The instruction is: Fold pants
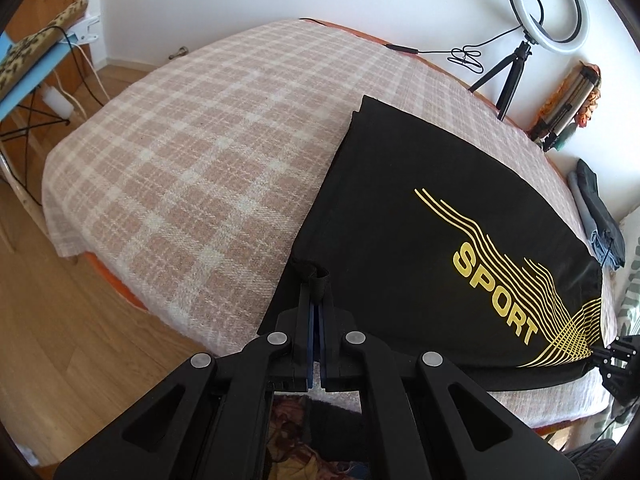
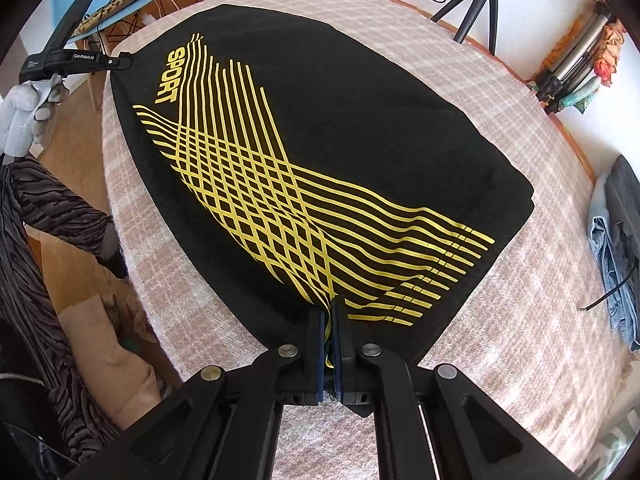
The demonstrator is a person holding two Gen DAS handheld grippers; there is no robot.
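With both units angled down at the bed, the left gripper [image 1: 318, 280] is clamped on a near corner of the pants [image 1: 420, 220]; a small fold of black fabric is bunched up between the closed fingers. Right gripper [image 2: 333, 306] is likewise closed on the near edge of the pants [image 2: 320, 140], pinching fabric where the yellow lines run into the jaws. In the left wrist view the right gripper [image 1: 618, 364] shows at the right edge, at the pants' other near corner. In the right wrist view the left gripper [image 2: 80, 60] shows at upper left, held by a gloved hand [image 2: 28, 112], fingertips at the pants' corner.

Pants are black with a yellow "SPORT" print [image 1: 494, 296] and crossing yellow stripes [image 2: 280, 200]. They lie flat and folded on a pink-and-white plaid blanket [image 1: 180, 152] covering the bed, toward the bed's right side in the left view.

Beyond the pants: a folded pile of grey and blue clothes [image 1: 604, 224] sits on the bed's right edge, apart from the pants. Further back, a ring light [image 1: 548, 4] on a small black tripod [image 1: 508, 76] stands on the far side of the bed against the white wall. A blue chair [image 2: 116, 4] with a leopard-print item on it stands on the wood floor [image 1: 60, 320] off the bed's far left.
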